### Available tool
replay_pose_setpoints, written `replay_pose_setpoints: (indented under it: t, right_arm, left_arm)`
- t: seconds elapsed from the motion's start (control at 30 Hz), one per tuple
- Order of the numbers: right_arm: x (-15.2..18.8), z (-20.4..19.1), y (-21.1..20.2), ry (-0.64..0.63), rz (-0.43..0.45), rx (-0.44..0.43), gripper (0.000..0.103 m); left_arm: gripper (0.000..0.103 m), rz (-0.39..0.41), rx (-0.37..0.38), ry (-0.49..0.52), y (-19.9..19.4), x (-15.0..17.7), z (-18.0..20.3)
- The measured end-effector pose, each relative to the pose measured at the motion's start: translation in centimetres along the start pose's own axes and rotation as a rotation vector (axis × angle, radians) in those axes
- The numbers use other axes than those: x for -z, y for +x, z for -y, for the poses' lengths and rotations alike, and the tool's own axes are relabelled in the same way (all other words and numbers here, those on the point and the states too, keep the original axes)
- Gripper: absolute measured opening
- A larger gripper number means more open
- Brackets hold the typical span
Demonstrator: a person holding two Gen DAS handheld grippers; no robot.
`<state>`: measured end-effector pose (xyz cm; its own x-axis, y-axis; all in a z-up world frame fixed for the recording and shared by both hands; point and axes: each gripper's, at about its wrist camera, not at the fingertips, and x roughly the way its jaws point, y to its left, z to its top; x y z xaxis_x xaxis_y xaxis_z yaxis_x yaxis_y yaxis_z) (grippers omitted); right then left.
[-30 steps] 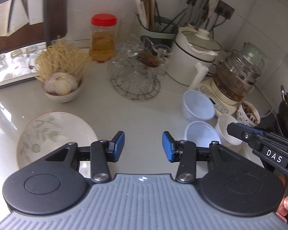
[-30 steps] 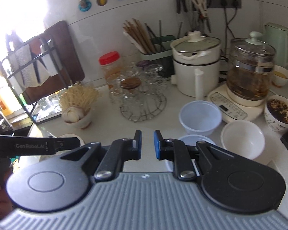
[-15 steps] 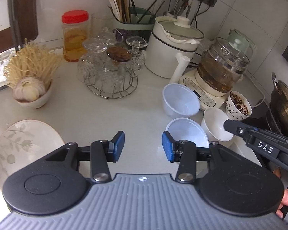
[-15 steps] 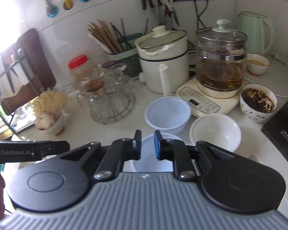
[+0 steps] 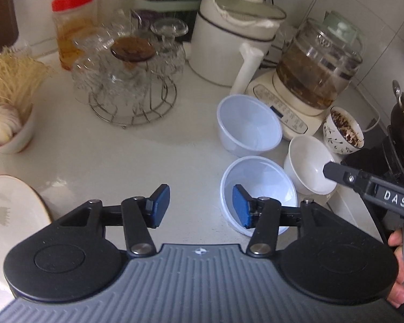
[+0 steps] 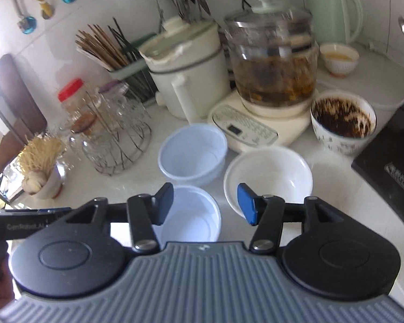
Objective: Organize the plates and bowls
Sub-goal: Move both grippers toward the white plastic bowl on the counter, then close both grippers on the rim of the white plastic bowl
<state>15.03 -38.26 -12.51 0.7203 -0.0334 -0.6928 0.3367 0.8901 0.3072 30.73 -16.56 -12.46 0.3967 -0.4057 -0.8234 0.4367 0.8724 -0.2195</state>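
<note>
Left wrist view first: the left gripper (image 5: 200,207) hangs over bare counter (image 5: 148,156) at lower centre, its blue pads spread and opening wider, nothing between them. Its right pad overlaps the near plastic bowl (image 5: 266,180), right of centre; whether it touches, I cannot tell. Behind that sits a second plastic bowl (image 5: 249,129), and to the right a white ceramic bowl (image 5: 307,161), partly covered by the tip of the right gripper (image 5: 336,173) coming in from the right edge, a hand (image 5: 401,269) below it. A floral plate (image 5: 10,215) peeks in at the left edge. Crowding the back: a glass rack (image 5: 126,80), a red-lidded jar (image 5: 72,27), a white cooker (image 5: 234,35), a glass kettle (image 5: 320,62) on its base, and a patterned bowl of dark bits (image 5: 342,132). A bowl of noodles and garlic (image 5: 8,107) stands at the left.

Right wrist view now: the right gripper's (image 6: 206,206) jaws are apart and opening, gripping nothing. Below the gap lies the near plastic bowl (image 6: 194,215), its left side behind the left finger; the ceramic bowl (image 6: 269,172) sits behind the right finger. The second plastic bowl (image 6: 192,153) stands just beyond, close to the kettle base (image 6: 250,129). The patterned bowl (image 6: 342,121) is at right, a green kettle (image 6: 334,10) upper right, the chopstick holder (image 6: 115,53) upper left.
</note>
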Motion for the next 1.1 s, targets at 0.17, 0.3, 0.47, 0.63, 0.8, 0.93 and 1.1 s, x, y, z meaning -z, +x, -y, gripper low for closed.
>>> replay_pose_setpoints:
  t: [0.17, 0.3, 0.47, 0.63, 0.8, 0.93, 1.1]
  right_arm:
    - [0.5, 1.7, 1.3, 0.058, -0.057, -0.009, 0.055]
    - [1.0, 2.2, 2.3, 0.063, -0.088, -0.024, 0.055]
    - [1.7, 2.0, 3.9, 0.057, -0.137, -0.048, 0.045]
    - [2.4, 1.6, 5.2, 0.059, -0.166, -0.038, 0.031]
    - [3.0, 1.7, 6.0, 0.069, -0.200, -0.034, 0.023]
    - [2.9, 1.7, 6.3, 0.071, -0.213, -0.049, 0.015]
    - [2.7, 1.3, 6.2, 0.054, -0.205, -0.061, 0.010]
  left_arm:
    - [0.059, -0.049, -0.003, 0.005, 2.4, -0.3, 0.6]
    - [0.059, -0.089, -0.003, 0.016, 3.9, -0.3, 1.1]
    - [0.055, -0.140, 0.033, 0.002, 5.8, -0.1, 0.9]
    - [0.044, -0.178, 0.070, -0.030, 7.1, 0.3, 0.4]
    - [0.027, -0.195, 0.096, -0.061, 8.2, 0.6, -0.1]
    - [0.018, -0.187, 0.096, -0.053, 8.3, 0.6, 0.0]
    - [0.011, -0.173, 0.093, -0.044, 8.0, 0.5, 0.0]
